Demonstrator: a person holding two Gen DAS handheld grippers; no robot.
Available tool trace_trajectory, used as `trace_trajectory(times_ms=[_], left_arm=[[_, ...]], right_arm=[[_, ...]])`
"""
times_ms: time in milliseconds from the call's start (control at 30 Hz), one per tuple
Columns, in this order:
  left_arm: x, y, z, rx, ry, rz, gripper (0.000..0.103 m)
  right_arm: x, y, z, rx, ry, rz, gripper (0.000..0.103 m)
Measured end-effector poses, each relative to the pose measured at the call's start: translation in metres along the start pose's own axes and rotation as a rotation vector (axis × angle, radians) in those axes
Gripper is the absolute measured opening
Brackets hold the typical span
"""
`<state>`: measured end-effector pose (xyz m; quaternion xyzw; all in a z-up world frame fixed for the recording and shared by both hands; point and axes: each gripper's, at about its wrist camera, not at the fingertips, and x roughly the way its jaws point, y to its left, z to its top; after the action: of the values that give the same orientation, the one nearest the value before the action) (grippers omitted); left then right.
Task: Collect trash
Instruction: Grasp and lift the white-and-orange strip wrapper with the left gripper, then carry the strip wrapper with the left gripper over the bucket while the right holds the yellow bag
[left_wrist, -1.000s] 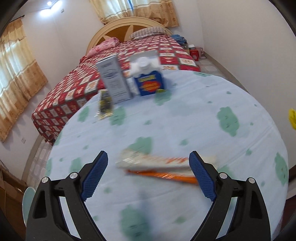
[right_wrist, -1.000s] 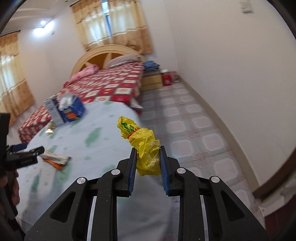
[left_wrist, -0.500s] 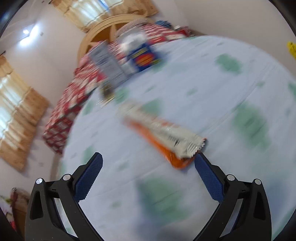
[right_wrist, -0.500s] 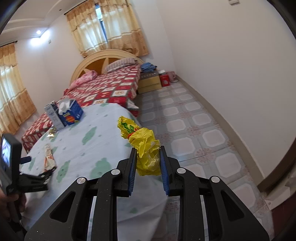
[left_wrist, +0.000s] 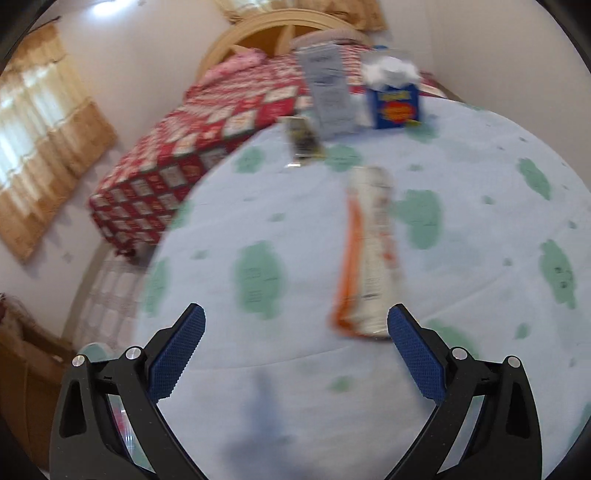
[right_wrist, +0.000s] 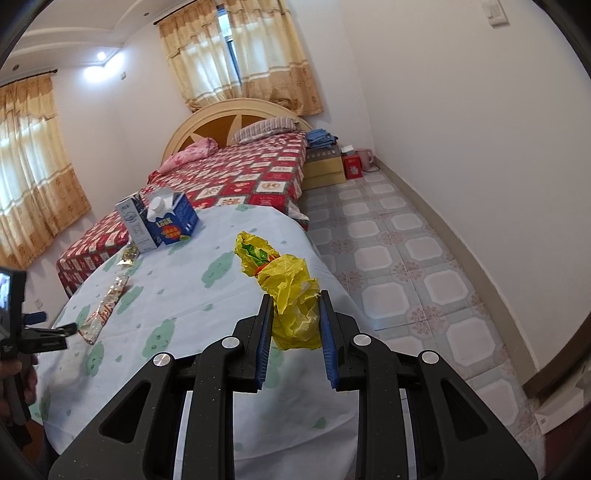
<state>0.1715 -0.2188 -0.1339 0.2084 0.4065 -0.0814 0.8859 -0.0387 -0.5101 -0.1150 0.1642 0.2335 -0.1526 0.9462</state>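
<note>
My left tongs (left_wrist: 295, 325) hang wide open over a desk (left_wrist: 480, 258) covered in a pale blue cloth with green blotches; their jaws have just been opening, and nothing sits between the pads. Just ahead, by the right-hand pad, a long white and orange wrapper (left_wrist: 369, 254) lies flat on the cloth, pointing away from me. Farther back lies a small dark packet (left_wrist: 303, 138), and behind it a tall grey carton (left_wrist: 328, 96) stands beside a blue carton (left_wrist: 395, 105) with a white top. This view is smeared by motion, so I cannot read any lettering.

My right tongs (right_wrist: 295, 310) are clamped on a crumpled yellow plastic bag (right_wrist: 291, 299), raised above the desk's near edge. The bag hides the cloth behind it, and its upper end shows green and orange print.

Beyond the desk is a bed (right_wrist: 240, 177) with a red patterned cover, pillows and a curved headboard; curtains (right_wrist: 243, 55) cover the windows. At the right view's left edge a hand (right_wrist: 14, 384) holding the other rig is cut off.
</note>
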Motion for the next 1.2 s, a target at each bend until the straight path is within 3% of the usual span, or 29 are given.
trace_trajectory(times_ms=[33, 67, 133, 233, 500, 767, 1200], left_arm=[[0.003, -0.010, 0.000, 0.003, -0.002, 0.002, 0.094], [0.012, -0.017, 0.002, 0.007, 0.021, -0.010, 0.081], [0.019, -0.019, 0.004, -0.025, 0.038, -0.062, 0.066], [0.018, -0.018, 0.007, -0.027, 0.054, -0.140, 0.019], [-0.016, 0.019, -0.006, -0.002, -0.014, -0.161, 0.015], [-0.055, 0.080, -0.032, -0.022, -0.089, -0.073, 0.015], [-0.072, 0.148, -0.069, -0.095, -0.090, -0.015, 0.015]], right_arm=[[0.000, 0.003, 0.001, -0.004, -0.001, 0.002, 0.025], [0.002, 0.010, 0.003, -0.012, -0.002, 0.012, 0.025], [0.003, 0.018, 0.005, -0.027, -0.001, 0.024, 0.025], [0.005, 0.028, 0.008, -0.041, 0.002, 0.041, 0.025], [0.020, 0.088, 0.016, -0.124, 0.016, 0.147, 0.025], [0.038, 0.153, 0.020, -0.220, 0.034, 0.213, 0.025], [0.047, 0.234, 0.009, -0.333, 0.052, 0.286, 0.025]])
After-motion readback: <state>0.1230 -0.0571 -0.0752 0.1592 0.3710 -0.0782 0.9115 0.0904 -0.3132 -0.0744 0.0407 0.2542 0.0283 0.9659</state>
